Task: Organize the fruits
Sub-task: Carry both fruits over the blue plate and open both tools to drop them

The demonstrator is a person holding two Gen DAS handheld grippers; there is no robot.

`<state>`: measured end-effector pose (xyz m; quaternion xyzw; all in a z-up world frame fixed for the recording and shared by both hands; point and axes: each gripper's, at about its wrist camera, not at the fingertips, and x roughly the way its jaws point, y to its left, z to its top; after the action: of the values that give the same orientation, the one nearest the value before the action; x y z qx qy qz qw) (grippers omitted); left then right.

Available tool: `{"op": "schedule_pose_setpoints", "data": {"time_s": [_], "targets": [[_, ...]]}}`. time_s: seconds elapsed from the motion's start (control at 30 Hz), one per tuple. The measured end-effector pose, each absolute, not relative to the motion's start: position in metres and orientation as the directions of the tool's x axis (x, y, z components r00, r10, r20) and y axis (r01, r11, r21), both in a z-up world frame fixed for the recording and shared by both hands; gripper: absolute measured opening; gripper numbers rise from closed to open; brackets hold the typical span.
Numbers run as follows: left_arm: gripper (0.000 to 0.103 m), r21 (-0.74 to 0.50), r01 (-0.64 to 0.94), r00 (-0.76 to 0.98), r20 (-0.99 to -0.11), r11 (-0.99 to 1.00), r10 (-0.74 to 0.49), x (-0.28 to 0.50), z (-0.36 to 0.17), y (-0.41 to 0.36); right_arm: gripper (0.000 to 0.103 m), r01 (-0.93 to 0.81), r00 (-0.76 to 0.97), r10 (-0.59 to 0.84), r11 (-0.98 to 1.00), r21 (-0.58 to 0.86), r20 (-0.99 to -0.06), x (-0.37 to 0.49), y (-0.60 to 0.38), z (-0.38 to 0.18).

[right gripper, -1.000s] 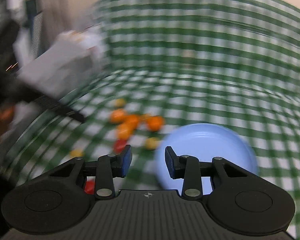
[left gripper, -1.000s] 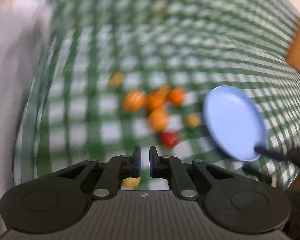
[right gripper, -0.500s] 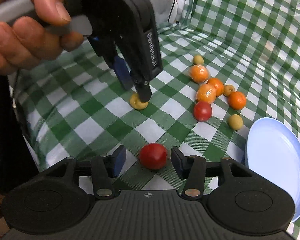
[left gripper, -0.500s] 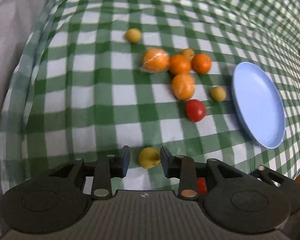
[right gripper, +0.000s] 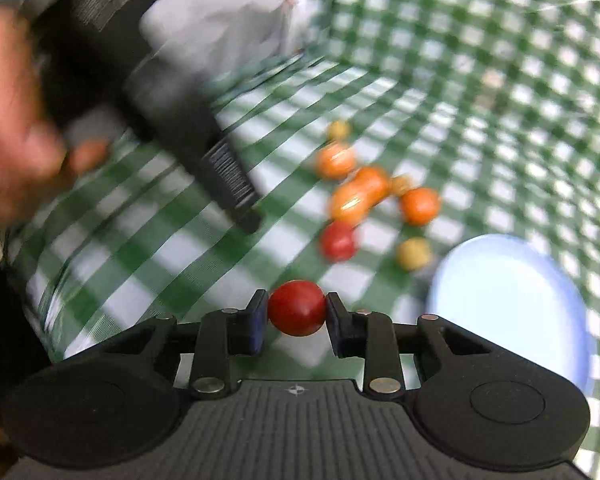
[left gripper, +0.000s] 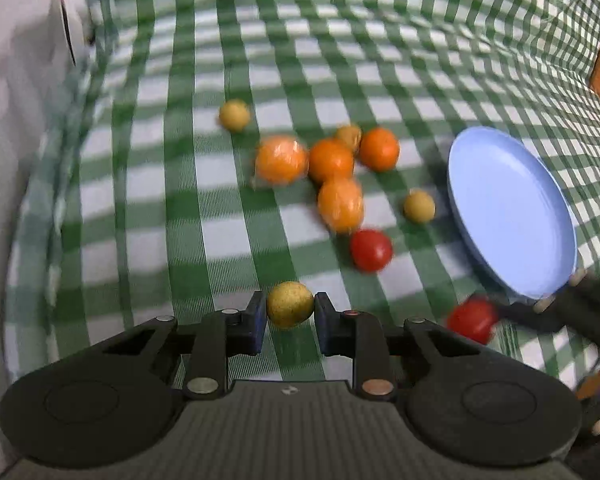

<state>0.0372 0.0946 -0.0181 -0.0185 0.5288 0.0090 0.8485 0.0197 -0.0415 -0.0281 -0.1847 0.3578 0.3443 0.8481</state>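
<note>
My left gripper (left gripper: 290,314) is shut on a small yellow fruit (left gripper: 290,304), held above the checked cloth. My right gripper (right gripper: 297,314) is shut on a red tomato (right gripper: 297,307); that tomato also shows in the left wrist view (left gripper: 472,319). On the cloth lie several oranges (left gripper: 281,159), another red tomato (left gripper: 371,250) and small yellow fruits (left gripper: 419,206). The light blue plate (left gripper: 512,212) sits empty to the right of them; it also shows in the right wrist view (right gripper: 508,300).
The green and white checked cloth (left gripper: 180,200) covers the table. A white cloth or bag (left gripper: 16,80) lies at the left edge. The left hand and its gripper body (right gripper: 160,92) fill the upper left of the right wrist view.
Both grippers closed on their fruits, the left on the yellow fruit and the right on the tomato, and lifted them off the cloth. Both views are now blurred by motion.
</note>
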Motion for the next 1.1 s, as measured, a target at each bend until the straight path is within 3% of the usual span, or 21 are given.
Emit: {"op": "schedule_pose_setpoints", "data": {"time_s": [0.27, 0.4, 0.57, 0.83, 1.1], "targets": [[0.028, 0.022, -0.091, 0.619, -0.782, 0.996, 0.074, 0.049, 0.013, 0.061, 0.032, -0.553, 0.635, 0.376, 0.831, -0.057, -0.675, 0.083, -0.095, 0.038], [0.028, 0.031, -0.100, 0.658, -0.748, 0.994, 0.089, 0.055, 0.019, 0.046, 0.032, -0.434, 0.708, 0.303, 0.899, -0.054, -0.638, 0.106, -0.124, 0.037], [0.028, 0.034, -0.047, 0.657, -0.752, 0.998, 0.057, 0.064, 0.017, 0.024, 0.032, -0.327, 0.684, 0.252, 0.945, 0.022, -0.685, 0.119, -0.148, 0.017], [0.028, -0.029, 0.057, 0.646, -0.761, 0.998, -0.059, 0.076, 0.014, -0.010, 0.032, -0.239, 0.657, 0.194, 0.970, 0.043, -0.729, 0.136, -0.167, 0.002], [0.028, -0.047, 0.078, 0.605, -0.792, 0.996, -0.085, 0.088, -0.001, -0.030, 0.032, -0.207, 0.636, 0.164, 0.978, 0.038, -0.754, 0.143, -0.180, -0.007]]}}
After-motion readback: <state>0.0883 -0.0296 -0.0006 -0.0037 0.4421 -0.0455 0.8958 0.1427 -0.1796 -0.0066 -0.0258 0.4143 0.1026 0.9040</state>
